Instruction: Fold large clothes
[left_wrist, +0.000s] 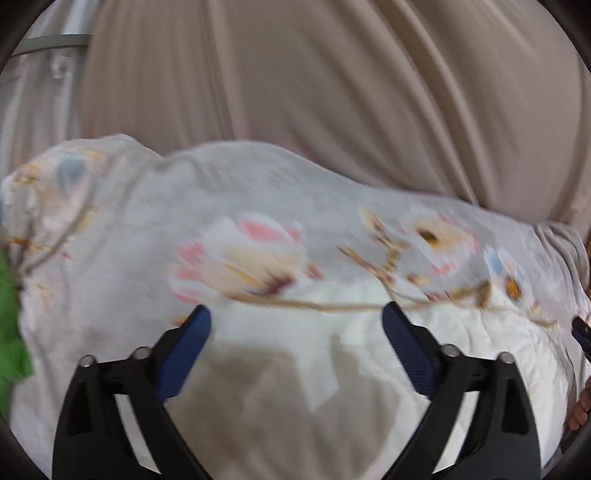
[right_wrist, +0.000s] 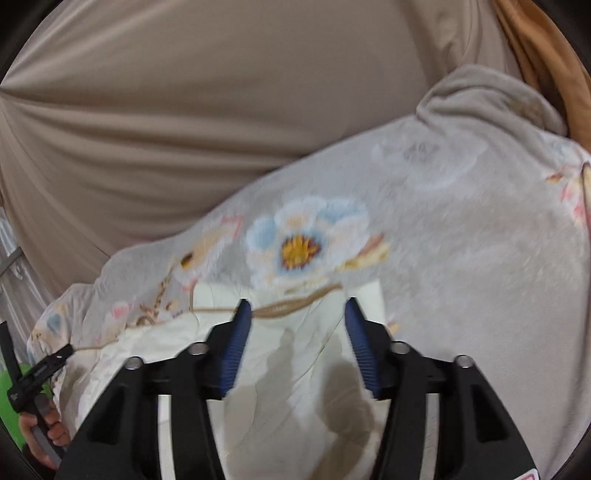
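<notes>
A large grey quilt with a flower print (left_wrist: 258, 206) lies spread in front of me, its cream underside (left_wrist: 332, 325) turned up along the near edge. It also shows in the right wrist view (right_wrist: 461, 229), with the cream side (right_wrist: 295, 350) between my fingers. My left gripper (left_wrist: 295, 314) is open and empty, just above the cream fold near the brown piping (left_wrist: 314, 305). My right gripper (right_wrist: 297, 306) is open and empty over the piped edge (right_wrist: 295, 309). The left gripper's tool (right_wrist: 37, 373) shows at the right view's lower left.
A beige curtain (left_wrist: 332, 74) hangs behind the quilt, seen also in the right wrist view (right_wrist: 184, 92). A green cloth (left_wrist: 11, 325) lies at the far left. A brown-orange fabric (right_wrist: 546, 66) shows at the upper right. A metal frame (left_wrist: 48, 40) stands at the upper left.
</notes>
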